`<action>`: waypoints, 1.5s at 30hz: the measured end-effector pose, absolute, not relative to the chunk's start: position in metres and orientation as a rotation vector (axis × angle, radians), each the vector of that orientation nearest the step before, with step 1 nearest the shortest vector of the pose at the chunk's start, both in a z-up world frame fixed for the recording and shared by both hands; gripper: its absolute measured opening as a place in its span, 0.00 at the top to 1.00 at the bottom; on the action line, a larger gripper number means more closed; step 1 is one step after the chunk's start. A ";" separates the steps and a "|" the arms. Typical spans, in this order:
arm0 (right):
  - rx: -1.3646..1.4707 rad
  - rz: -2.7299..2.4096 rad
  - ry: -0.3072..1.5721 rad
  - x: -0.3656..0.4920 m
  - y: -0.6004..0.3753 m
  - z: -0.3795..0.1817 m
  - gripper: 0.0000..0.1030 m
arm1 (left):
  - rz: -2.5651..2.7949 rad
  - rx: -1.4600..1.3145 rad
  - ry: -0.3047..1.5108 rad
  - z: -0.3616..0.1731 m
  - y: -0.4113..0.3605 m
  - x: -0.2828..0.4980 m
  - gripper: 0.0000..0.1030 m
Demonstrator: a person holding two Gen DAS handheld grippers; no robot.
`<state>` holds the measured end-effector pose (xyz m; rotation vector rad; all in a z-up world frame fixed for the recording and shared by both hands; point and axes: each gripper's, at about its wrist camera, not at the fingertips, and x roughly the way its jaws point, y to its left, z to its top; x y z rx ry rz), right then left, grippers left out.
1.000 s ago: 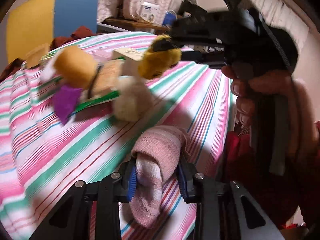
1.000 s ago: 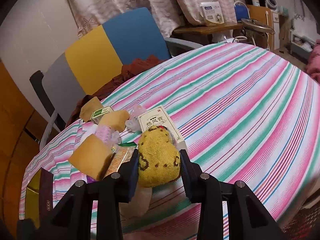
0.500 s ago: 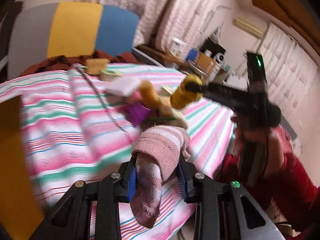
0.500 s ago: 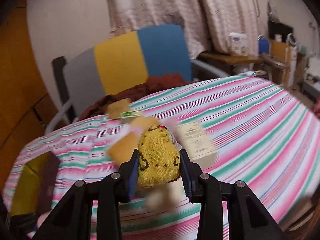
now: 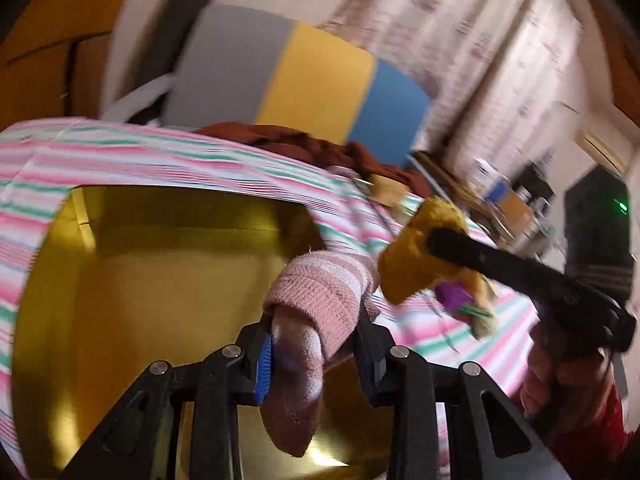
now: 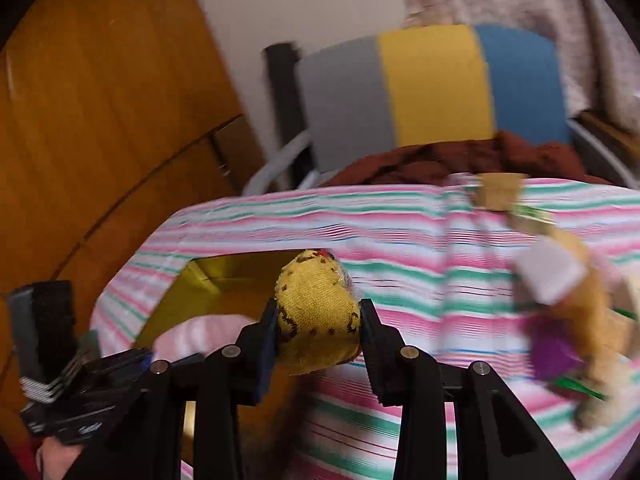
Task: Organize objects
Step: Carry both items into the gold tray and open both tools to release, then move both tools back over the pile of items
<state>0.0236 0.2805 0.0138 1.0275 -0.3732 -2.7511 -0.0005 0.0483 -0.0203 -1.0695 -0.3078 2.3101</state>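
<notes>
Pinching a pink sock — left fingers; right fingers clamp a yellow sock.

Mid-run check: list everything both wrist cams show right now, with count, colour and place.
Sock: one, pink striped, in left gripper over box.
Sock: one, yellow, in right gripper.
Box: one, yellow, open on tablecloth.
Tablecloth: one, pink-green striped.
Item pile: several, blurred, tablecloth's right.
Chair: one, grey-yellow-blue, behind table.
Cloth: one, dark red, on chair.
Left gripper: black, shut.
Right gripper: black, shut.
</notes>
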 end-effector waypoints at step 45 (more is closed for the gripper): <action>1.207 -2.826 -0.401 0.053 0.296 -0.010 0.19 | 2.518 -1.241 -0.277 -0.026 0.067 -0.017 0.33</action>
